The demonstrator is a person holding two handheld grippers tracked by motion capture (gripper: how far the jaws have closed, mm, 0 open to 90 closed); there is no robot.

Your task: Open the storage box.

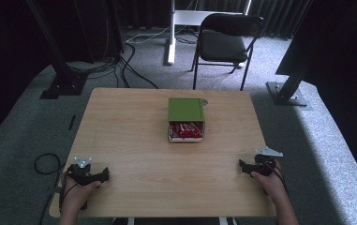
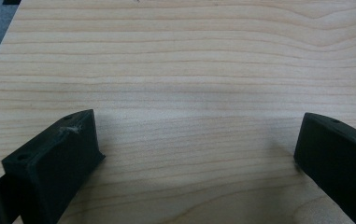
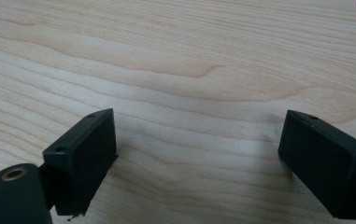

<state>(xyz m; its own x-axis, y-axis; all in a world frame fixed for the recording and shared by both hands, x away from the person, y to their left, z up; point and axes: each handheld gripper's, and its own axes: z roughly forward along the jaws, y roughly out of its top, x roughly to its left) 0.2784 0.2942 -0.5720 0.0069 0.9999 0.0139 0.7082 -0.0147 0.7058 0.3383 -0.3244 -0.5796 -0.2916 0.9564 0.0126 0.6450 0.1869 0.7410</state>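
Pale wood grain runs across the tabletop (image 1: pixel 134 140), and near the middle of it, a little toward the far edge, sits a green box (image 1: pixel 186 110) with its lid slid back. At its near end the tray under the lid shows a row of red packets (image 1: pixel 185 130); they are too small and blurred to say what they are or how many there are, and the lid covers whatever lies in the rest of the tray. A small grey shape pokes out behind the far right corner of the box, mostly hidden.

The left gripper (image 1: pixel 102 176) rests by the near left corner of the tabletop, held in the person's left hand (image 1: pixel 78 192), whose forearm is cut off by the bottom of the high view. Its jaws stand wide apart with bare wood between them, as the left gripper view (image 2: pixel 194 149) shows plainly; both jaws are cropped at the lower edge there.

The right gripper (image 1: pixel 242 166) lies close to the near right edge of the tabletop, in the right hand (image 1: pixel 271 180). Its jaws are spread wide too, gripping nothing, with bare wood grain between them in the right gripper view (image 3: pixel 199 144). Both grippers are well apart from the box.

Beyond the far edge a black folding chair (image 1: pixel 225 40) stands on grey carpet, and dark frame posts rise out of view on either side.
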